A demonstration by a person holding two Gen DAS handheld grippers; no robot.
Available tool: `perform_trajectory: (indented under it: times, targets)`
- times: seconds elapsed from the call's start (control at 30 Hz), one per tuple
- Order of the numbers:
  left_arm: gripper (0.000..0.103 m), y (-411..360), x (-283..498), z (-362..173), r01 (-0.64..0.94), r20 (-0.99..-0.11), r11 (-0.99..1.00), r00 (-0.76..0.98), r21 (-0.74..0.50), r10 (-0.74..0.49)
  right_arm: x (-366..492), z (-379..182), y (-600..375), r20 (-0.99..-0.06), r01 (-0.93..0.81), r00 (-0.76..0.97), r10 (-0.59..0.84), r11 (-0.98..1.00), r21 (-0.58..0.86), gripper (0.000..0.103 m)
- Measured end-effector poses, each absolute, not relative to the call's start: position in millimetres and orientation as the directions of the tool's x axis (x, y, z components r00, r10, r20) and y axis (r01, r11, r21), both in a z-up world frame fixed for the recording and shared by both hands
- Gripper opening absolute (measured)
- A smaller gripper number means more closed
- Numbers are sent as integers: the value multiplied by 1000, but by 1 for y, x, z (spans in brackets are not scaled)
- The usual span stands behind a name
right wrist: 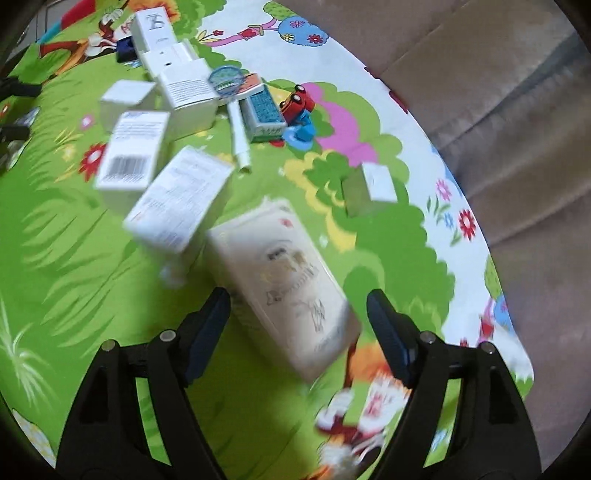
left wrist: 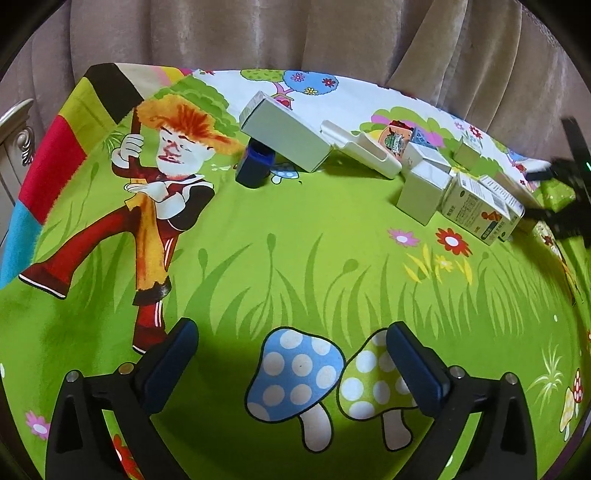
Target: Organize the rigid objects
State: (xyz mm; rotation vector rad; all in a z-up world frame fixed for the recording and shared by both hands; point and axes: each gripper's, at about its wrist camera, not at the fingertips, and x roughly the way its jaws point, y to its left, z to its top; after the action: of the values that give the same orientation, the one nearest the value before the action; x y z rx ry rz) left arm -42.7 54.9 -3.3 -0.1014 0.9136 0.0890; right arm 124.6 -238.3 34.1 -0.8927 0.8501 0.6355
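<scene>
Black left gripper (left wrist: 291,365), blue-padded jaws, silver screws

Left gripper (left wrist: 291,363) over green cartoon cloth (left wrist: 295,258), jaws spread wide, nothing between them, mushroom print below. Far side: long white box (left wrist: 286,138) tilted, one end propped on dark blue container (left wrist: 254,166). White tray (left wrist: 360,149) beside it. Cluster of small white cartons (left wrist: 458,192) at right. Right gripper (left wrist: 554,192) at right edge, blurred. Beige curtain (left wrist: 295,33) behind.

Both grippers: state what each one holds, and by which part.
Nothing is held. The left gripper stands open over bare green cartoon cloth. The right gripper is open around the blurred cream rectangular box, its pads clear of the box's sides.
</scene>
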Motion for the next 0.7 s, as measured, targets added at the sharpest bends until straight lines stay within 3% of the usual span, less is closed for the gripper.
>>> perform_trajectory:
  times: [0.13,0.2,0.23,0.3,0.57,0.7]
  targets:
    - [103,53,-42,-4,-116,-798,993,602,-35,42,153,13,-238,-923,-816,359,142,527,-237,81]
    - [103,53,-41,-4,-114,-799,993,600,-29,45,154,11,-244,-926,-803,331,183,570,-175,73]
    - [103,53,-41,-5,-114,-799,993,600,-29,46,153,14,-250,-921,-785,319,226,607,-123,56]
    - [103,54,-41,-5,-114,-799,993,600,-31,44,141,20,-263,-905,-738,310,290,674,-37,55]
    - [103,44,-33,-4,-74,-813,997,582,-6,38,9,23,-283,-871,-626,421,252,776,-78,55]
    - [103,18,-10,5,-13,-801,999,597,40,40,-25,20,-289,-855,-564,442,273,825,-27,55]
